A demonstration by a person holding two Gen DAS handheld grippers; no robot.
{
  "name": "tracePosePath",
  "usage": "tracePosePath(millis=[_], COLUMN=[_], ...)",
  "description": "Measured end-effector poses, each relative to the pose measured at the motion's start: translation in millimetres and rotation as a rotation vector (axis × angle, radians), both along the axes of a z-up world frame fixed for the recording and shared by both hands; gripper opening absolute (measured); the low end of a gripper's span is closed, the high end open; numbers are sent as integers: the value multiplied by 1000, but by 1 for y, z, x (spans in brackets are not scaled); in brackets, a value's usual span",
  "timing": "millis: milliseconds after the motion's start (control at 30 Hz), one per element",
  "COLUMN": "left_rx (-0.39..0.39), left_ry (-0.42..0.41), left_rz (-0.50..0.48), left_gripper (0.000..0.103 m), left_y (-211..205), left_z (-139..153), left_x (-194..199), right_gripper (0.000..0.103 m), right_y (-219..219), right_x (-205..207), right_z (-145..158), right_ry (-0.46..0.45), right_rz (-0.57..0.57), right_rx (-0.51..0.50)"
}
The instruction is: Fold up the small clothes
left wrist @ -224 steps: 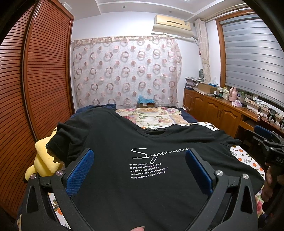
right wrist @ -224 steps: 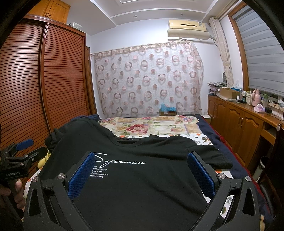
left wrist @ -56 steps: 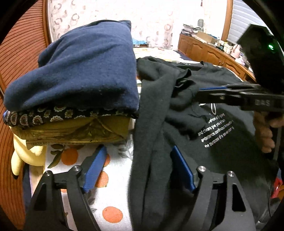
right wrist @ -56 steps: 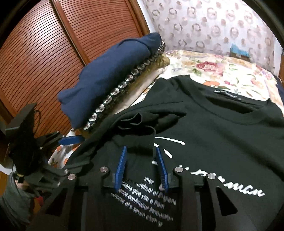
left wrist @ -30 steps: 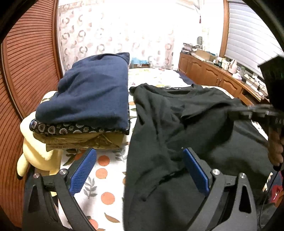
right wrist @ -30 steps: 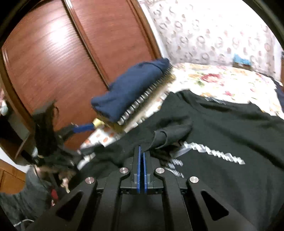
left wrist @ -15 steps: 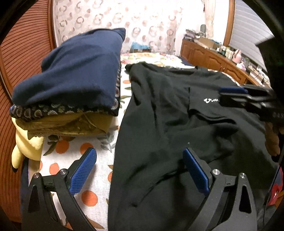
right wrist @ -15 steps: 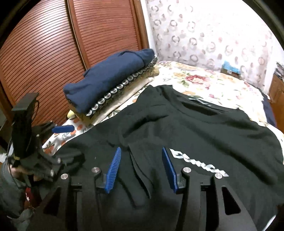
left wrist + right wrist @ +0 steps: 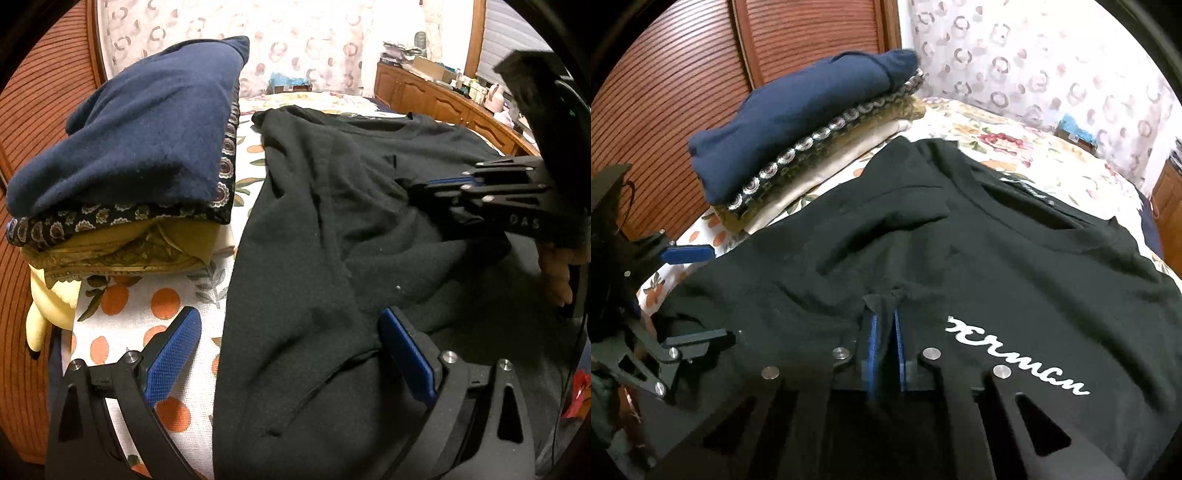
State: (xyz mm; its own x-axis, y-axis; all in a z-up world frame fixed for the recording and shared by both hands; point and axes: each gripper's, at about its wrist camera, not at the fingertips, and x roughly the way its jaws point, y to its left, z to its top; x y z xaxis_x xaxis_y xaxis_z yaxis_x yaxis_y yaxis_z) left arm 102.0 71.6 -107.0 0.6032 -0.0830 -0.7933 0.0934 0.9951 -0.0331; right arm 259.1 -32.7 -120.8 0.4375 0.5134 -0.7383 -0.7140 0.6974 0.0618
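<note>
Right gripper (image 9: 883,325) is closing, blue pads nearly together, and a small raised fold of the black T-shirt (image 9: 997,266) sits pinched between them, just left of the white script lettering (image 9: 1015,373). Left gripper (image 9: 291,354) stands wide apart, its ribbed blue pads (image 9: 173,354) straddling the shirt's folded-in left side; whether they touch the cloth I cannot tell. The near pad hangs over bare bedsheet (image 9: 147,306), white with orange fruit print. The shirt lies spread on the bed, soft matte knit, rumpled into shallow ridges, its left edge running straight along a strip of open sheet. Beyond that strip sits the stack of folded clothes (image 9: 140,147): fuzzy navy piece on top, a paisley-trimmed layer, then mustard fabric. A yellow plush toy (image 9: 44,302) pokes out beneath it. Slatted wooden doors (image 9: 683,74) close off the far left side; a ring-patterned curtain (image 9: 1034,55) backs the bed.
</note>
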Motion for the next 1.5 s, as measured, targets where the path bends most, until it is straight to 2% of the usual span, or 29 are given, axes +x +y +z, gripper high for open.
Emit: tracePosePath(millis=[200,400,533,600,667,733,900,1200,1333,1500], left_rx=[3,3,3,3,3,3,3,3,3,20], left_ry=[-3,-1,-1,-1,-1,-1,-2,-3,-2,-14], left_rz=[6,6,5,6,6,6,6,6,6,21], left_gripper=[98,99,99,99,99,99,99,99,99,99], left_y=[-1,-1,-1,-1,-1,-1,-1,-2,-2,-2], left_z=[0,0,0,0,0,0,-1,-1,-1,1], left_x=[-3,-1,0,0,0,0,0,-1,0,-1], right_gripper=[7,7,30,36,49,54,55,56,56,55], right_y=[-52,-89,-80,-82,-82,-82,-88,-104,-132,-197], right_x=[1,3,-3,-8,-11,-17,-17,-24,-32,-47], right_z=[15,12,12,14,18,19,10,15,26,40], right_ry=[-13,-2,-19,-26,-41,-55,-41,-47,-77,-112], right_rz=[-130,-232,-225,-215,-208,-195,-195,-209,-262,-374], right_rx=[92,95,47,44,37,21,-52,-44,-26,5])
